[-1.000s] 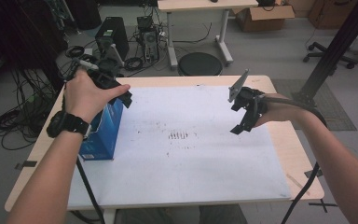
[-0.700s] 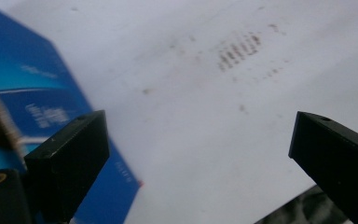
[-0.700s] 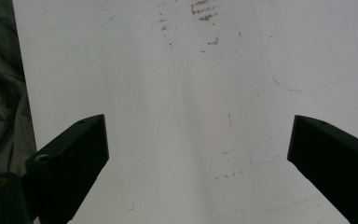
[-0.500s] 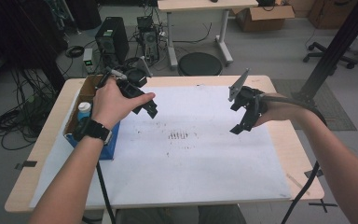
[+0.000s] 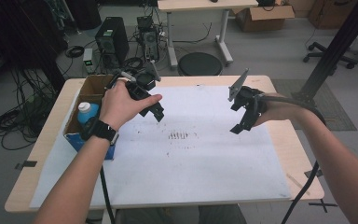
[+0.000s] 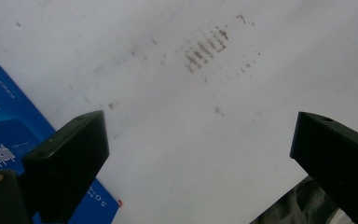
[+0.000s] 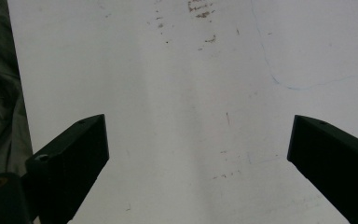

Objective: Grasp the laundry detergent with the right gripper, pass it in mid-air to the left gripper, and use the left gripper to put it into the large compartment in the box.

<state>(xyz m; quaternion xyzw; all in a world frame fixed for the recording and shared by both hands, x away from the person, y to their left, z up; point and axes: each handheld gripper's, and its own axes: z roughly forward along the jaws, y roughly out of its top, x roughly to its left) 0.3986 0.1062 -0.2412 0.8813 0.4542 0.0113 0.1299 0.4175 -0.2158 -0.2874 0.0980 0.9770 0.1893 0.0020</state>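
Note:
My left gripper hangs open over the left part of the white sheet, just right of the blue box. Its jaws have just been opening and nothing is between them. In the left gripper view, my left gripper has only bare sheet between its black jaws, with brown smudges ahead and the blue box at the left. My right gripper stands open above the sheet's right part. The right gripper view shows my right gripper with plain sheet between its jaws.
The open-topped box holds a white bottle with a blue cap. Brown smudges mark the sheet's middle. The wooden table ends close on every side. Beyond it stand a black stool and computer cases with cables.
My left hand has moved right and down, from above the blue box to over the white sheet. The right hand has stayed where it was.

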